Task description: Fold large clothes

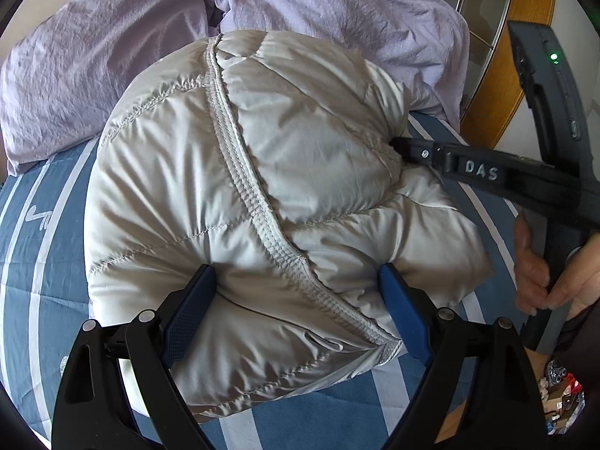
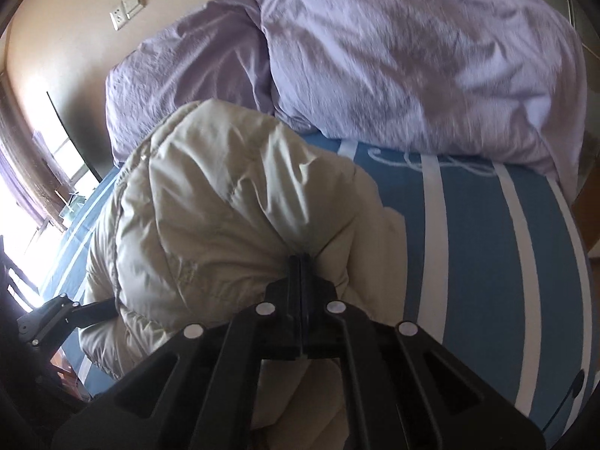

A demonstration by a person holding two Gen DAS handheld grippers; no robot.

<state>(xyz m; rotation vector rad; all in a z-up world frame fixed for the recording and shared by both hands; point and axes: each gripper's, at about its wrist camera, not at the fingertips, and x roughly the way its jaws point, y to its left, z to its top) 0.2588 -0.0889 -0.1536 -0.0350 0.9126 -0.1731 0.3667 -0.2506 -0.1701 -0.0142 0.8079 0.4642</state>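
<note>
A puffy cream quilted jacket (image 1: 240,202) lies bundled on the blue striped bed, its zipper (image 1: 240,172) running down the top. My left gripper (image 1: 296,281) is open, its blue fingers (image 1: 187,311) straddling the jacket's near end, pressed against the fabric. My right gripper (image 1: 397,146) comes in from the right and is shut on a pinch of the jacket's right side. In the right wrist view the right gripper (image 2: 302,262) has its jaws closed on a fold of the jacket (image 2: 210,202). The left gripper (image 2: 56,318) shows at the far left edge there.
Two lilac pillows (image 1: 93,56) (image 2: 412,56) lie at the head of the bed behind the jacket. The blue and white striped sheet (image 2: 468,243) extends right of the jacket. A wooden frame (image 1: 525,11) stands beyond the bed's right edge. A wall socket (image 2: 125,7) is on the wall.
</note>
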